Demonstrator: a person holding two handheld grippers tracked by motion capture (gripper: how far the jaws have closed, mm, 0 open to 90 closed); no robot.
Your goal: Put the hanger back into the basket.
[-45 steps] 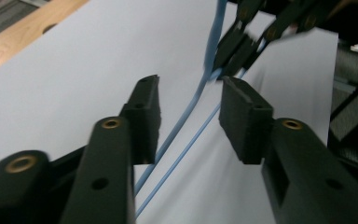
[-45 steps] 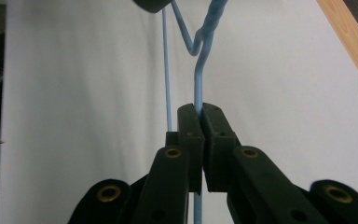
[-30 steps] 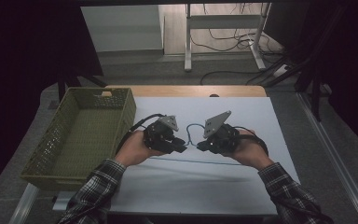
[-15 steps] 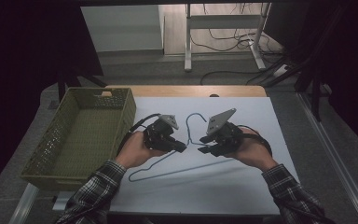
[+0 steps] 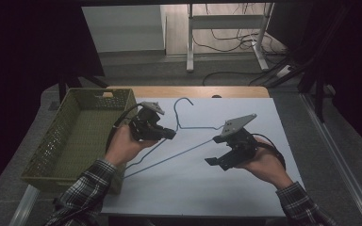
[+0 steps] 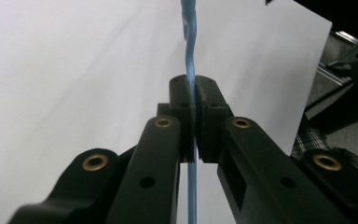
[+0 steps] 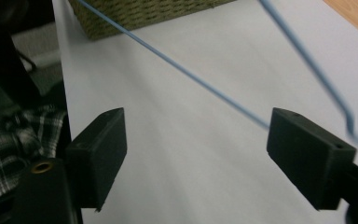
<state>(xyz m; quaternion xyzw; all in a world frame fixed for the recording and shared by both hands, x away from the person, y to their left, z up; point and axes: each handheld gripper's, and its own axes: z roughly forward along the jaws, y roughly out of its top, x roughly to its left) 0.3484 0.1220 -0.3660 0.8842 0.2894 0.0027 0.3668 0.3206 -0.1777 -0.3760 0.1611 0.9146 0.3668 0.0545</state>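
A light blue wire hanger (image 5: pixel 199 127) hangs slanted over the white table sheet, its hook (image 5: pixel 184 100) toward the back. My left gripper (image 5: pixel 170 133) is shut on one of its wires; in the left gripper view the wire (image 6: pixel 189 56) runs straight up between the pressed pads of the gripper (image 6: pixel 196 116). My right gripper (image 5: pixel 213 150) stands open at the right end of the hanger. Its jaws have just been opening. In the right gripper view the wire (image 7: pixel 191 77) crosses ahead of the gripper (image 7: pixel 203 149) and meets the right-hand jaw, with no pad pressing on it.
An olive woven basket (image 5: pixel 52 141) stands at the left edge of the table, close to my left hand; its wall (image 7: pixel 144 14) shows in the right gripper view. The white sheet (image 5: pixel 193 188) covers the table, with a wooden strip (image 5: pixel 193 91) at the back.
The right gripper's jaws opened off the hanger and that hand drew away to the right. The left hand rose with the hanger, which swung from level to slanted.
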